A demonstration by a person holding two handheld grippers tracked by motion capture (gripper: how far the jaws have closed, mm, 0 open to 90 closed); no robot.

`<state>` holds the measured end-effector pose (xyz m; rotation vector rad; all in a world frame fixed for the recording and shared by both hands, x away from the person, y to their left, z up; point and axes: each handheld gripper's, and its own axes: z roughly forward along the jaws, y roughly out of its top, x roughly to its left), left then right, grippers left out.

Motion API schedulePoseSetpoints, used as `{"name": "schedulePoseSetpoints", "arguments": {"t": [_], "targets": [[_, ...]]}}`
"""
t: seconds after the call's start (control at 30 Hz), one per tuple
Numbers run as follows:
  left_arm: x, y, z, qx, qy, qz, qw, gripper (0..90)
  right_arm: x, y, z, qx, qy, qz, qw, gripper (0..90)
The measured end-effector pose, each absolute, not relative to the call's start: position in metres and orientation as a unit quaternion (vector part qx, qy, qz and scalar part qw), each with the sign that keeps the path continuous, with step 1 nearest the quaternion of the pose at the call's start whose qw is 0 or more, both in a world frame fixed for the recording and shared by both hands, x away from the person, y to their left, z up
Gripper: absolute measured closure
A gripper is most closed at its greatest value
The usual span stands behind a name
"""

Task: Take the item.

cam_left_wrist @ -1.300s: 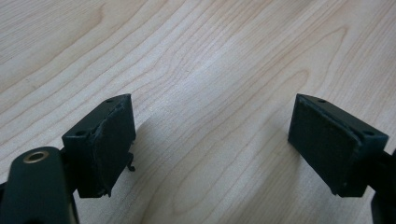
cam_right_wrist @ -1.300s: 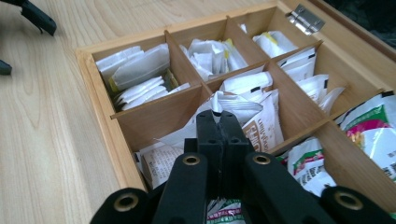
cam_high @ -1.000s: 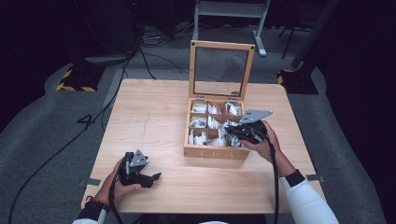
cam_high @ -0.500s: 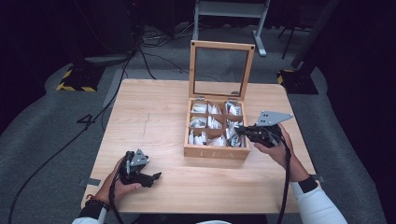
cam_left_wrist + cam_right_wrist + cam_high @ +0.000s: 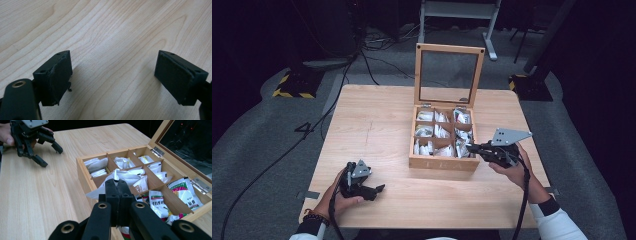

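Note:
A wooden tea box (image 5: pixel 441 163) stands open on the table, its glass-paned lid (image 5: pixel 418 75) upright at the back. Its several compartments hold white sachets (image 5: pixel 426 131). My right gripper (image 5: pixel 470 147) hovers at the box's front right corner and points left over it. In the right gripper view its jaws (image 5: pixel 116 183) are pressed together, and a white sachet (image 5: pixel 130 175) lies just beyond the tips; I cannot tell whether they pinch its edge. My left gripper (image 5: pixel 374 191) rests near the table's front left, jaws wide open (image 5: pixel 112 75) over bare wood, nothing between them.
The wooden table (image 5: pixel 377 130) stretches broad to the left of the box. The left gripper (image 5: pixel 51 157) also appears far off in the right gripper view. Cables trail on the grey floor (image 5: pixel 272 150) around the table, and a metal stand (image 5: pixel 457 10) stands behind it.
My right gripper has drawn back to the right and slightly up, from over the box's compartments to its front right corner. The left gripper has stayed put.

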<state>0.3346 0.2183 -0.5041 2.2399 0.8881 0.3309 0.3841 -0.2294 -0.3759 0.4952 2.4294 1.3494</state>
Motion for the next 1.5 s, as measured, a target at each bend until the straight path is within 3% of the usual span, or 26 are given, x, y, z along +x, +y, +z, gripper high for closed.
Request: {"name": "schedulePoseSetpoints", "arguments": {"t": [0.53,1.5], "targets": [[0.335,0.218,-0.504,0.864,0.342,0.128,0.347,15.1,0.364,-0.217,-0.391,0.143,0.866,0.462,0.129,89.8],[0.335,0.218,-0.504,0.864,0.342,0.128,0.347,15.1,0.343,-0.165,-0.454,0.075,0.913,0.398,0.054,89.3]]}}
